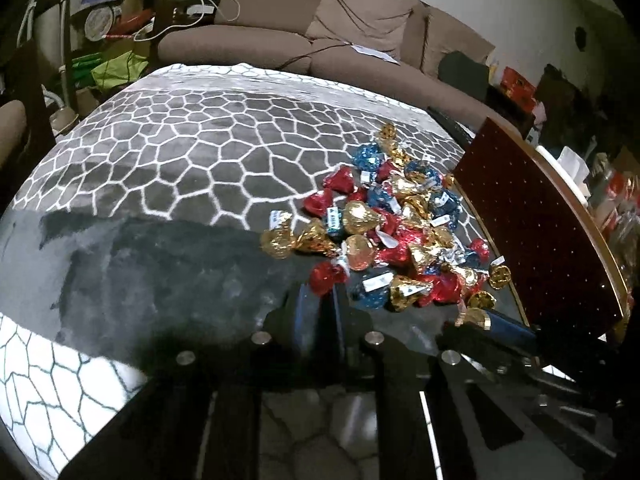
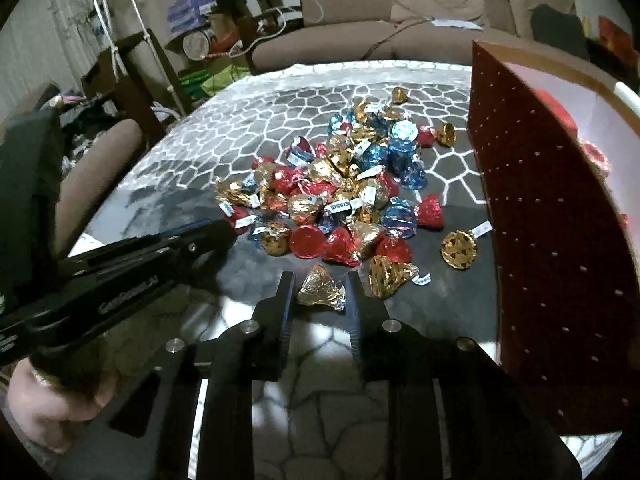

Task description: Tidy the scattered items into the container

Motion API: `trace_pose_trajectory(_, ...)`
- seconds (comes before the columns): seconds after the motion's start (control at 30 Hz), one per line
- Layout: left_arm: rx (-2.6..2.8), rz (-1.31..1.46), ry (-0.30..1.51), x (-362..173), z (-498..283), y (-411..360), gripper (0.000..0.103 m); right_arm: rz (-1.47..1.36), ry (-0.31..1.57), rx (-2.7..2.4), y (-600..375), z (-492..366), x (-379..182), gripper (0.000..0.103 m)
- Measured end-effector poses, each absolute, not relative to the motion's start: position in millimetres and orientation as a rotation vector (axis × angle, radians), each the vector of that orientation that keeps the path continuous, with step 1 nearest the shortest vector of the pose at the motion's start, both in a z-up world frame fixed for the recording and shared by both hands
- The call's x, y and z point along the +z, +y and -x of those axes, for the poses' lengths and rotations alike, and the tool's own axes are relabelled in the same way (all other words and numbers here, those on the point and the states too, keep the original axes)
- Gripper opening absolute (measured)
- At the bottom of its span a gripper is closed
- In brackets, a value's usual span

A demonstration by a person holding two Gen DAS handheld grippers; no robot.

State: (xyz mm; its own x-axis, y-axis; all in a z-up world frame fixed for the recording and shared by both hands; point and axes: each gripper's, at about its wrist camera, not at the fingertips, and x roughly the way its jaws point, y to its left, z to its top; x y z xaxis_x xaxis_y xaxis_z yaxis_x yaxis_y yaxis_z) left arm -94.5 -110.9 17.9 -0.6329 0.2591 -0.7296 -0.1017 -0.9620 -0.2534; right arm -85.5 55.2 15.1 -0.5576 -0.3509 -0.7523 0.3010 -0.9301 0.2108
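The heap of foil-wrapped chocolates (image 2: 336, 184), red, blue and gold, lies on the counter (image 2: 256, 120), which is covered by a grey cloth with a white honeycomb pattern. The heap runs lengthwise from about 7 o'clock to 1 o'clock in the right wrist view. The dark red container (image 2: 552, 240) with small pale dots stands at 3 o'clock of the heap, its opening facing away from the chocolates; only part of its pale interior shows, and what lies inside is too blurred to identify.

The right gripper (image 2: 320, 286) is narrowed on a single gold chocolate (image 2: 320, 286) at 6 o'clock of the heap. Its tip points toward 12 o'clock, its flat base toward the camera. Both fingers (image 2: 286, 292) touch its sides.

The left gripper (image 1: 320, 300) is closed; in its own view the fingers are dark and blurred, with a red chocolate (image 1: 326, 276) just beyond their tips. Whether it is held cannot be determined. In the right wrist view this gripper enters from 9 o'clock, its tip at the heap's near left edge. A hand (image 2: 48, 404) shows at 8 o'clock, cut off by the frame.

A brown sofa (image 1: 320, 40) stands behind the counter.
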Motion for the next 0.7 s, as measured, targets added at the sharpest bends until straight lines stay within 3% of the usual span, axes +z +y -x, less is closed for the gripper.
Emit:
trace_pose_trajectory(0.1, 2.669, 1.205, -0.28, 21, 96, -110, 0.016, -1.225, -0.119, -2.457, 62, 81, 18, 0.023)
trace_pose_trajectory(0.17, 2.65, 1.2, -0.294, 21, 99, -109, 0.033, -1.232, -0.117, -2.458, 66, 78, 17, 0.023)
trace_pose_trajectory(0.2, 2.652, 1.205, -0.292, 20, 101, -107, 0.049, -1.232, -0.111, -2.454, 66, 77, 17, 0.023)
trace_pose_trajectory(0.27, 2.655, 1.218, -0.273, 18, 104, -105, 0.052, -1.237, -0.096, -2.454, 65, 76, 15, 0.023)
trace_pose_trajectory(0.5, 2.666, 1.209, -0.249, 20, 117, -103, 0.052, -1.231, -0.116, -2.439, 62, 74, 14, 0.023)
trace_pose_trajectory(0.57, 2.653, 1.192, -0.234, 21, 118, -102, 0.038, -1.228, -0.1, -2.44, 59, 73, 14, 0.023)
trace_pose_trajectory(0.6, 2.651, 1.184, -0.216, 22, 116, -100, 0.023, -1.227, -0.099, -2.439, 59, 73, 14, 0.023)
trace_pose_trajectory(0.7, 2.633, 1.209, -0.194, 20, 112, -100, 0.019, -1.23, -0.119, -2.434, 59, 74, 15, 0.023)
